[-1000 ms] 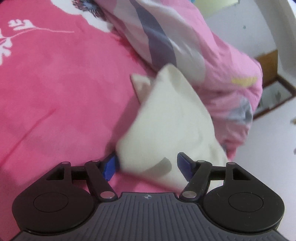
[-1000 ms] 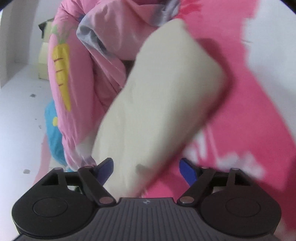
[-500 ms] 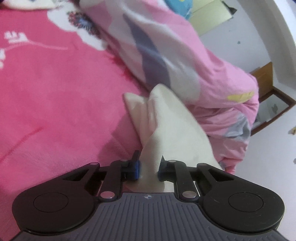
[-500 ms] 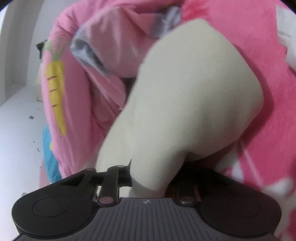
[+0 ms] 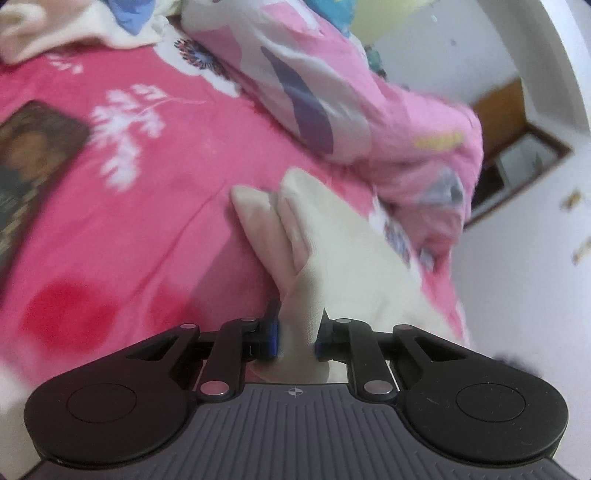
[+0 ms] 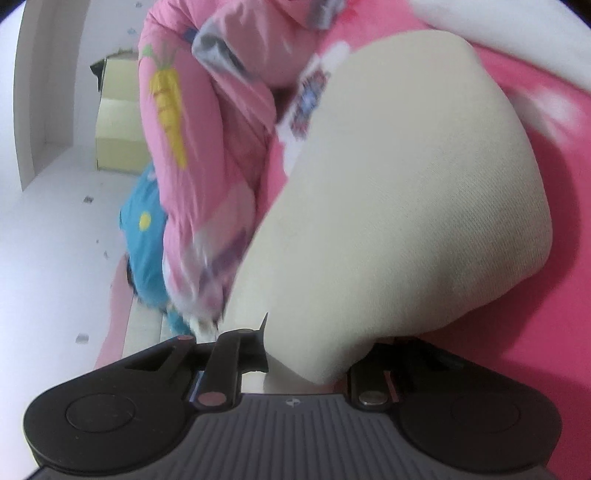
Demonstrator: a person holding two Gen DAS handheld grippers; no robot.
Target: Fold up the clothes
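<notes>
A cream garment [image 5: 332, 236] lies folded over on the pink bedspread [image 5: 129, 229]. My left gripper [image 5: 295, 336] is shut on one end of it, with cloth bunched between the blue pads. In the right wrist view the same cream garment [image 6: 399, 206] bulges up close to the camera. My right gripper [image 6: 306, 358] is shut on its near edge, and the cloth hides the right finger.
A pink quilt [image 5: 332, 96] with grey patches and a carrot print [image 6: 170, 99] is heaped behind the garment. A dark folded item [image 5: 33, 155] lies at the left. More clothes [image 5: 74, 26] are piled at the far top left. White floor [image 6: 55, 236] lies beyond the bed edge.
Both grippers were open around the garment's ends a second ago and have closed on it. Both have since pulled back and lifted, drawing the cloth with them.
</notes>
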